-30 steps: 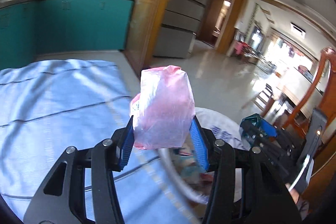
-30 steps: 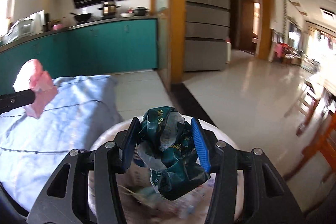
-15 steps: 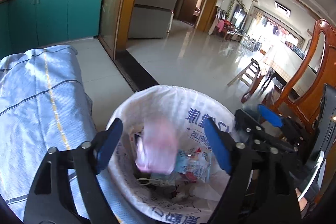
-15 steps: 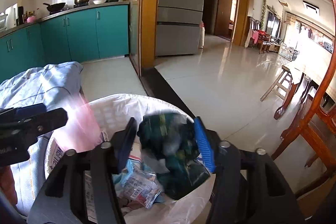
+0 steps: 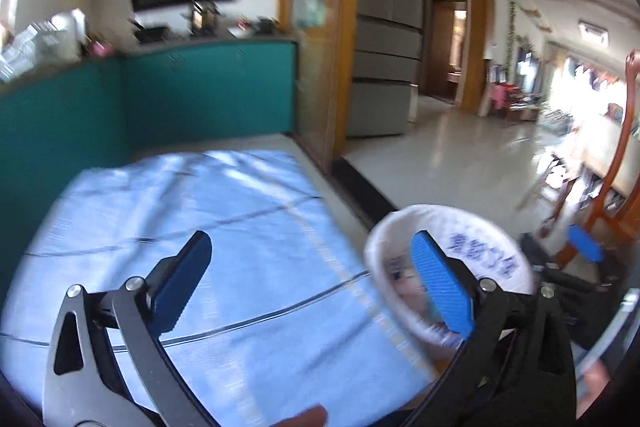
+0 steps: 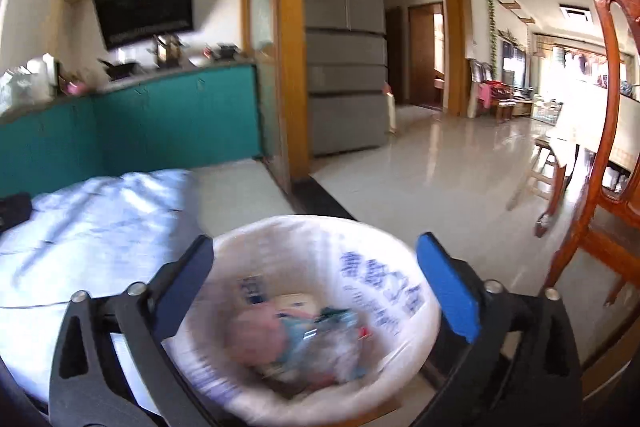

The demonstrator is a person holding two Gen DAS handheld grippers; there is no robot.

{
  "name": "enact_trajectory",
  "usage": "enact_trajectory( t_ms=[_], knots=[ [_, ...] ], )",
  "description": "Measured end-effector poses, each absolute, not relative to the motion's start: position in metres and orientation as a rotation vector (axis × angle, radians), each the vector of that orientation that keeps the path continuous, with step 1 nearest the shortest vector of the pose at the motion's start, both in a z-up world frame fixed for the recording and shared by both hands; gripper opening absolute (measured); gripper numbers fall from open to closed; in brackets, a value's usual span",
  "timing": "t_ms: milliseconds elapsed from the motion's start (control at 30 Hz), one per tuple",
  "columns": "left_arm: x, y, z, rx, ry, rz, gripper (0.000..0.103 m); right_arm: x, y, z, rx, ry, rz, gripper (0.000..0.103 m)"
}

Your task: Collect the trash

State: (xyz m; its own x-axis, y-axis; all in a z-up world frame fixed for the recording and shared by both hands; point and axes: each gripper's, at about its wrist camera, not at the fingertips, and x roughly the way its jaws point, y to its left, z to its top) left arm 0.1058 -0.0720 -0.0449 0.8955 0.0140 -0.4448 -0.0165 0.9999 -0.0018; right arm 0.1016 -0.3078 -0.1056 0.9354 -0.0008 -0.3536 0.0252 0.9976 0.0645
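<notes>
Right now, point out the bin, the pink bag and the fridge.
bin (image 6: 280, 231): right wrist view, far rim of the white liner.
pink bag (image 6: 256, 337): right wrist view, blurred middle, inside the bin.
fridge (image 6: 344, 51): right wrist view, door front.

Bright daylight from the right, motion blur throughout, fisheye-warped edges

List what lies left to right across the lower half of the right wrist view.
Blue cloth → white-lined bin → wooden chair.
</notes>
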Motion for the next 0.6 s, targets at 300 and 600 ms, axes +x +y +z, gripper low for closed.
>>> enact_trajectory(
  t_ms=[300,600],
  knots=[
    [0.003,-0.039,-0.005,0.015,0.339,0.079,0.1,0.01,-0.244,-0.045,-0.109,0.295,-0.065,0.1],
    [-0.033,-0.022,0.012,0.016,0.281,0.1,0.1,-0.019,-0.226,-0.032,-0.147,0.282,-0.091,0.1]
  ],
)
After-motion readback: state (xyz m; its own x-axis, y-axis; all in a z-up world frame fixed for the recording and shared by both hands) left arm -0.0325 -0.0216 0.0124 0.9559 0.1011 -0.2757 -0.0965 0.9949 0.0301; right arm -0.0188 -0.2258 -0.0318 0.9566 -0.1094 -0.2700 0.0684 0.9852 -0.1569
